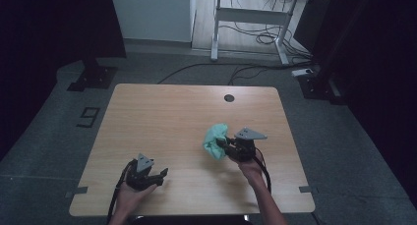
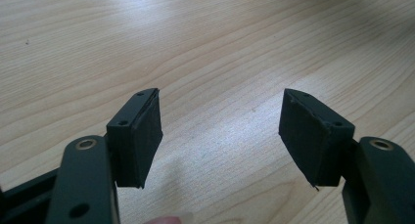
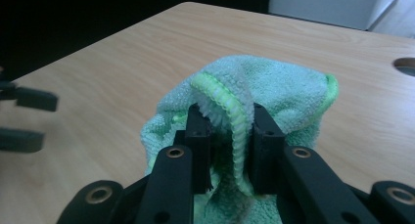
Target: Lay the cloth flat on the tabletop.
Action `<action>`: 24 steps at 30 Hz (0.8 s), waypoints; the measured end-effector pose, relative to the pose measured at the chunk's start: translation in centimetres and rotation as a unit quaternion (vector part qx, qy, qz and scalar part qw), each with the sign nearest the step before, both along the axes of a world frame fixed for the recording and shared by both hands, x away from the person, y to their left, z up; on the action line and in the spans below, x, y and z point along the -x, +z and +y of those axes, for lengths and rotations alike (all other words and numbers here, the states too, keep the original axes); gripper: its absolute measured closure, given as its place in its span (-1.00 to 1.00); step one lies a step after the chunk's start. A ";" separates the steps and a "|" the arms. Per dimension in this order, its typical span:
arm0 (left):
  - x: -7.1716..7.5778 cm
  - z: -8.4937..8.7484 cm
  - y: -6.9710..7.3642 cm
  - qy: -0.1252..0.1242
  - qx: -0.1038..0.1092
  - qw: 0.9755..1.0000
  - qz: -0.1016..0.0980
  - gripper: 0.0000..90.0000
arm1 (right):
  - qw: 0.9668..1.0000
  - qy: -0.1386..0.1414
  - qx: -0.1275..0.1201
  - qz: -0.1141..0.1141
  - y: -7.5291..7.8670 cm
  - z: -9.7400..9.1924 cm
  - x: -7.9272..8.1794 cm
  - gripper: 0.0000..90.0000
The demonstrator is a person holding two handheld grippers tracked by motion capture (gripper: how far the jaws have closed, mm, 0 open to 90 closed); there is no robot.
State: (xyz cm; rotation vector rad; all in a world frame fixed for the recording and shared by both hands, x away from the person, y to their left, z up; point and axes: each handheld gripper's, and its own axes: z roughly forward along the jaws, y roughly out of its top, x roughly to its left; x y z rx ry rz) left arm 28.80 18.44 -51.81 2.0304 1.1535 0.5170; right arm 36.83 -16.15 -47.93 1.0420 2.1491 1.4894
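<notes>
A mint-green cloth (image 1: 215,140) with a brighter green hem hangs bunched just above the wooden table (image 1: 167,117), right of its middle. My right gripper (image 1: 227,145) is shut on it: in the right gripper view the two black jaws pinch a fold of the cloth (image 3: 274,87) and its hem between them (image 3: 229,136). My left gripper (image 1: 160,174) rests near the table's front left, held in a hand. In the left gripper view its jaws stand wide apart (image 2: 220,136) over bare wood, nothing between them.
A dark round cable hole (image 1: 229,98) sits near the table's far edge. Beyond the table stand a white desk frame (image 1: 251,18) with loose cables on the floor and black stand bases (image 1: 93,77) at both sides. A "9" marking (image 1: 88,117) is on the floor at left.
</notes>
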 end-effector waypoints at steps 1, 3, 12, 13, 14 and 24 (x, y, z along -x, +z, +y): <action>0.0 0.0 0.0 0.000 0.001 1.000 0.000 -0.27 | 1.000 0.004 -0.002 0.000 -0.1 0.1 0.4 0.66; 0.0 -0.1 0.0 -0.001 0.000 1.000 0.000 -0.27 | 1.000 0.014 -0.005 0.000 -0.3 0.5 1.0 0.65; 0.0 -0.4 -0.2 -0.004 -0.003 1.000 0.002 -0.27 | 0.999 0.052 0.016 0.007 -2.0 2.4 3.0 0.65; 0.0 -0.3 -0.2 -0.003 -0.003 1.000 0.002 -0.27 | 0.998 0.056 0.018 0.008 -2.2 2.7 3.2 0.65; 0.0 -0.3 -0.2 -0.002 -0.002 1.000 0.002 -0.28 | 0.997 0.067 0.019 0.012 -2.6 3.2 3.6 0.64; 0.0 -0.4 -0.2 -0.003 -0.003 1.000 0.003 -0.27 | 0.992 0.112 0.055 0.028 -5.0 4.8 4.8 0.47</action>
